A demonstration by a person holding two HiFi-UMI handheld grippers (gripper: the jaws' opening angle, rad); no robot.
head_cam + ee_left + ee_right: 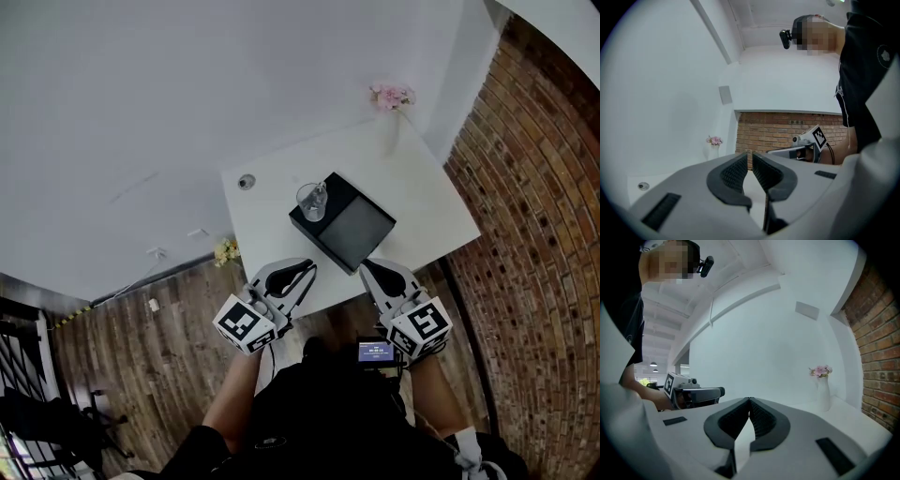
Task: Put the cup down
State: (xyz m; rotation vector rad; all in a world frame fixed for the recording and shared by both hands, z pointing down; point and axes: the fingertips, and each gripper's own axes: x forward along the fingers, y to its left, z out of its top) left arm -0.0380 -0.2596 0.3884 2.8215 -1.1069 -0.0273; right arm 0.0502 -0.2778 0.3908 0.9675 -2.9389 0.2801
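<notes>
Left tool (302,274) and right tool (368,269) are both pinched together on nothing at the worktop's (422,187) near edge, and the cup (312,200) stands upright on the black slab's (354,232) far left corner, where one careless nudge could topple it off.

We see a white rectangular tabletop (427,202) carrying a flat black square box (356,232), with 1 slim white vase of pink flowers (392,98) near a red brick wall (544,206).
</notes>
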